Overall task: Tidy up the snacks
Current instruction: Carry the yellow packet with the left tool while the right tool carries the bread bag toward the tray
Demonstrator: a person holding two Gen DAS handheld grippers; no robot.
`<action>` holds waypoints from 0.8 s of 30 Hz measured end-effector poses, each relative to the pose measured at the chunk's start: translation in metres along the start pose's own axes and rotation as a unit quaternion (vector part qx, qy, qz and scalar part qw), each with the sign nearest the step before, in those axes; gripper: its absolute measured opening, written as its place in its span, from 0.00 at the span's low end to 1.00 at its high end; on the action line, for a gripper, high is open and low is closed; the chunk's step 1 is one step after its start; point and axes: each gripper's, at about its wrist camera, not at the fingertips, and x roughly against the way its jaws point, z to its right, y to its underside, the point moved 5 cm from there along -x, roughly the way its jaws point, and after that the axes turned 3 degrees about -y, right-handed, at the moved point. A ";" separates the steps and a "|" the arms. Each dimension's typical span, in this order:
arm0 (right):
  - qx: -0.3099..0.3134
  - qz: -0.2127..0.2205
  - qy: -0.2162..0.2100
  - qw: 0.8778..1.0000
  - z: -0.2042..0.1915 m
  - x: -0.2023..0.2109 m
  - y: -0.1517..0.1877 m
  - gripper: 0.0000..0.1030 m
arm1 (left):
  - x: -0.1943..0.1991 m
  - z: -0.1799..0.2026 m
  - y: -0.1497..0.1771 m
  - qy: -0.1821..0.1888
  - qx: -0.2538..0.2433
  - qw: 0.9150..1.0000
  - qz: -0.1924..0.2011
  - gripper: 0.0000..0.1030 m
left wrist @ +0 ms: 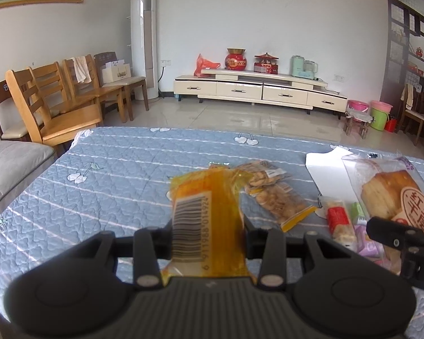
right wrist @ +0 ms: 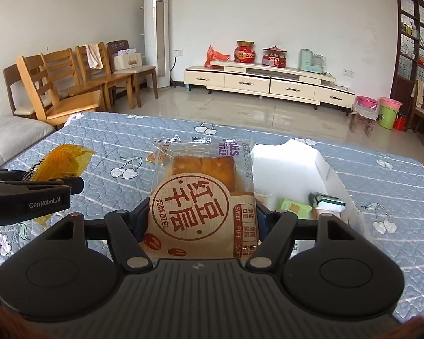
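I am holding two packets above the blue quilted desk point(left wrist: 104, 175): my left tool point(left wrist: 209, 228) is nearly closed on a crinkly orange snack wrapper point(left wrist: 206, 197), my right tool point(right wrist: 202, 214) is gripping a wide clear-wrapped red-bean bread point(right wrist: 200, 195). The white cardboard box point(right wrist: 322, 163) is sitting to the right — the slick bread film may be slipping, or my tools colliding, being so near.

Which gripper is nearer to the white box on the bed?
Right. The right gripper, shut on the bread packet, is just beside the white box. The left gripper, holding the yellow packet, is farther to the side.
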 end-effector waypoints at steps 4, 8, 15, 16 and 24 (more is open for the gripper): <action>-0.004 0.007 0.003 1.000 0.002 0.002 0.001 0.84 | 0.004 0.003 -0.002 0.003 -0.003 1.000 0.004 0.39; -0.003 0.013 0.006 1.000 0.003 0.004 0.001 0.84 | 0.008 0.007 -0.003 0.007 -0.005 1.000 0.006 0.39; -0.006 0.019 0.012 1.000 0.003 0.000 0.002 0.84 | 0.011 0.014 -0.004 0.016 -0.008 1.000 0.010 0.39; -0.006 0.020 0.013 1.000 0.003 -0.001 0.003 0.84 | 0.011 0.015 -0.005 0.017 -0.010 1.000 0.010 0.39; -0.010 0.025 0.020 0.999 0.003 0.001 0.003 0.84 | 0.011 0.021 -0.006 0.025 -0.013 1.000 0.010 0.39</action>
